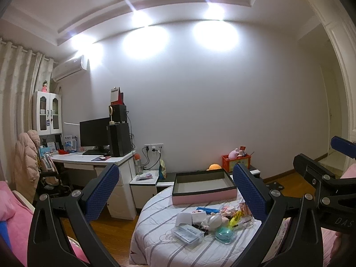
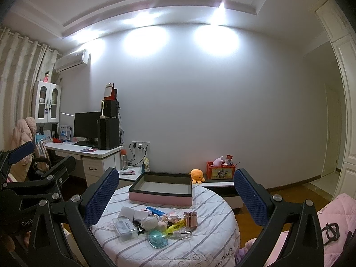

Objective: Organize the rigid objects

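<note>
A round table with a striped white cloth (image 1: 155, 240) (image 2: 211, 240) carries a pile of small items: a clear plastic case (image 1: 187, 233) (image 2: 124, 224), a teal round box (image 1: 223, 234) (image 2: 157, 238), a yellow marker (image 2: 176, 224), a blue strip (image 1: 209, 210) (image 2: 155, 211), a white box (image 1: 183, 218) and rose-gold tubes (image 2: 191, 218). Behind them sits an empty pink-sided box (image 1: 203, 187) (image 2: 161, 190). My left gripper (image 1: 175, 191) and right gripper (image 2: 175, 191) hang open above the near side, holding nothing.
A white desk (image 1: 93, 159) with a monitor and speakers stands at the left, a chair with a pink coat (image 1: 26, 162) beside it. A low cabinet (image 2: 222, 185) behind the table bears an orange plush (image 2: 197, 175) and a red crate (image 2: 220, 170). Pink bedding (image 2: 333, 213) flanks both sides.
</note>
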The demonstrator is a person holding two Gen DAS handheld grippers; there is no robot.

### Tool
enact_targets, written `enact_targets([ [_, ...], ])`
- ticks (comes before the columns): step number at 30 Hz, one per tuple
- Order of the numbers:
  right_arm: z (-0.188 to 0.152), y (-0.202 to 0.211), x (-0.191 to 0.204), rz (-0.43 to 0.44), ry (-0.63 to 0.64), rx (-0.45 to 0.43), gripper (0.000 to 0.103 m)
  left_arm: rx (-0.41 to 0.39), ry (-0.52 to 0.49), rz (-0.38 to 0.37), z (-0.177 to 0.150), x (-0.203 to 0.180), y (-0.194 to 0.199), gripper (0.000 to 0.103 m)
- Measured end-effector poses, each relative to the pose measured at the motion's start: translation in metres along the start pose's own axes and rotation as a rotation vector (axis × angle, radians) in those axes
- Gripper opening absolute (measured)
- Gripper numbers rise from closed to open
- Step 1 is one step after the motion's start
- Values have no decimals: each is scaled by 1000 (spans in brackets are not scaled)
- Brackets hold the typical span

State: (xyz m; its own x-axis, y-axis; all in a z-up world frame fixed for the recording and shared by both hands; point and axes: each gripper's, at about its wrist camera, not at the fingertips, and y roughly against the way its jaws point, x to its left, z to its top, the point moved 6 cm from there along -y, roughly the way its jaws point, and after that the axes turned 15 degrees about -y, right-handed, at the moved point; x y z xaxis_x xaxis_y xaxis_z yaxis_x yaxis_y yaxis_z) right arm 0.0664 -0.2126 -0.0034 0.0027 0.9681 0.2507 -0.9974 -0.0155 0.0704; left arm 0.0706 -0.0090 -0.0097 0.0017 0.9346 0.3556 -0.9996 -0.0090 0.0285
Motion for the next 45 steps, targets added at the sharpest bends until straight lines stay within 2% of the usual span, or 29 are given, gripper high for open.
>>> enact_targets([
  [3, -7, -8, -5, -6, -4, 23, 103, 4, -9, -1, -6, -7, -9, 103],
  [6, -18, -21, -11, -13, -2, 47, 103, 26, -18, -44, -24, -16, -27, 103],
  [12, -69, -68, -33, -55, 5, 184, 103, 189, -7, -173, -92, -40, -80, 103],
  [18, -149, -125, -54, -88, -26, 399, 103, 378, 19, -243, -166, -61, -130, 103],
  [21, -183, -147, -64, -107, -41, 497, 103, 440, 30, -269, -188, -68, -150, 103],
  [25, -210, -165, -71, -118, -44, 569, 103, 517, 69, -307, -214, -77, -173, 103],
  [28, -218, -174, -76, -119, -39, 591, 103, 560, 81, -318, -223, -88, -189, 103],
  [37, -238, -195, -87, -131, -48, 643, 103, 663, 55, -239, -245, -104, -237, 103],
  [40, -238, -197, -82, -120, -44, 643, 103, 659, 110, -281, -252, -95, -237, 102],
  [42, -237, -199, -76, -114, -34, 635, 103, 651, 145, -312, -255, -89, -234, 94],
  [45, -238, -202, -68, -105, -21, 639, 103, 636, 116, -342, -256, -85, -230, 87],
])
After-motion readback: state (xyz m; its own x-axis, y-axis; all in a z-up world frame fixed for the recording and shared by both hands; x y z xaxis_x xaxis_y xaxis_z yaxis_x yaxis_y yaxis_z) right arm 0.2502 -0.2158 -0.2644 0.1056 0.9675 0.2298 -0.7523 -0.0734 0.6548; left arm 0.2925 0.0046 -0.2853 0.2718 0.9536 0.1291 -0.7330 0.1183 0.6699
